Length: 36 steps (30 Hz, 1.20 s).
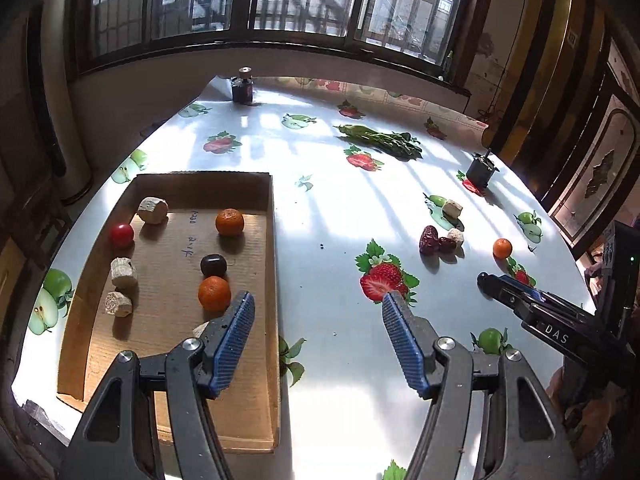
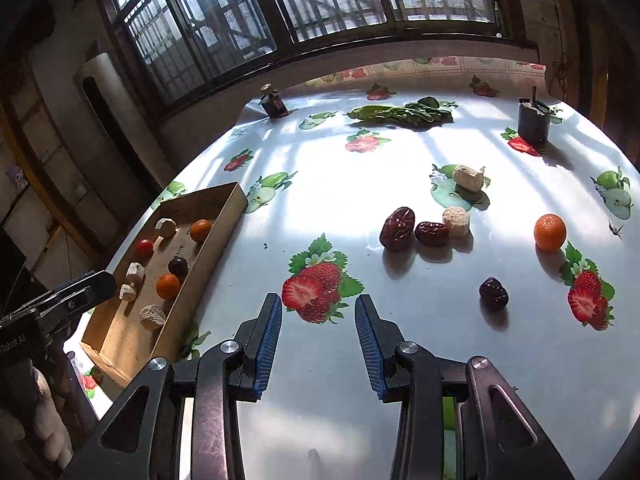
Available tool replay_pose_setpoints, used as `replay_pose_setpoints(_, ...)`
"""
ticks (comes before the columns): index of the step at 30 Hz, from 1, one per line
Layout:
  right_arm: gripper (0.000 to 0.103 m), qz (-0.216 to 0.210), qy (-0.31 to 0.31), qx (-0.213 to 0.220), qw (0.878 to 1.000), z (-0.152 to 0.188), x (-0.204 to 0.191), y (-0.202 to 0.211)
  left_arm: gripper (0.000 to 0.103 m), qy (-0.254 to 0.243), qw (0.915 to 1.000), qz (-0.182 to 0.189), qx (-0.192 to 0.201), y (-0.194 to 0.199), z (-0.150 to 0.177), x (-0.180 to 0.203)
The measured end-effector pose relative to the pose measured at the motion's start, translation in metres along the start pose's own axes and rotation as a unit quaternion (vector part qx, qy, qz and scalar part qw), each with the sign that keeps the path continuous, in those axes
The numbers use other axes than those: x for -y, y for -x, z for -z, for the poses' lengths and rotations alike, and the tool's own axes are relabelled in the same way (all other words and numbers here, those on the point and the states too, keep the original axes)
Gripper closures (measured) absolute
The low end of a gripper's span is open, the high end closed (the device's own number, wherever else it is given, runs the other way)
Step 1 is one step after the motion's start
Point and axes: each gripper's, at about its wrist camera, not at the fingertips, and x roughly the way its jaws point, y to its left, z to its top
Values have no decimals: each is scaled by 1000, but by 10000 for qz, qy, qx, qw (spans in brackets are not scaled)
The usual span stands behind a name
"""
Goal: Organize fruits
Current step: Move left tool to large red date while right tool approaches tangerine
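Blue pads of the left gripper (image 1: pixel 318 304) stand well apart with nothing between them, above the right edge of the cardboard tray (image 1: pixel 273 264). The right gripper (image 2: pixel 318 306) is spread less wide, also empty, over the table (image 2: pixel 400 360). In the tray lie two oranges (image 1: pixel 214 293), a red fruit (image 1: pixel 122 234), a dark fruit (image 1: pixel 213 265) and pale chunks (image 1: pixel 152 210). On the table remain two dates (image 2: pixel 397 227), an orange (image 2: pixel 550 232) and a dark plum (image 2: pixel 493 294), near the right gripper.
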Motion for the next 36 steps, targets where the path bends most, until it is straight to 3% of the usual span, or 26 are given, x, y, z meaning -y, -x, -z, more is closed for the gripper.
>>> replay_pose_setpoints(5, 56, 626, -733, 240, 9951, -8, 92, 30, 36, -338, 9989, 143, -276, -28, 4, 34)
replay_pose_setpoints(10, 56, 821, -1352, 349, 9868, -16, 149, 46, 37, -555, 9960, 336, -616, -66, -1, 67)
replay_pose_setpoints(14, 56, 892, -1492, 329, 9842, -30, 160, 41, 37, -490, 9949, 545, -699, -98, -22, 87)
replay_pose_setpoints(19, 56, 736, -1690, 330, 9823, -52, 161, 16, 38, -23, 9924, 852, -883, -154, -50, 98)
replay_pose_setpoints(23, 56, 615, -1821, 360, 9807, -56, 163, -7, 55, -55, 9919, 942, -848, -181, -57, 105)
replay_pose_setpoints(25, 56, 604, -1783, 372, 9814, -53, 163, -17, 64, -136, 9919, 913, -874, -190, -56, 108)
replay_pose_setpoints(27, 56, 592, -1745, 361, 9822, -49, 165, -25, 67, -196, 9908, 1031, -859, -194, -52, 108)
replay_pose_setpoints(28, 56, 595, -1728, 331, 9826, -48, 167, -28, 77, -268, 9909, 993, -865, -195, -50, 109)
replay_pose_setpoints(36, 56, 724, -1497, 83, 9860, -45, 165, -48, 77, -359, 9902, 1131, -731, -193, -45, 102)
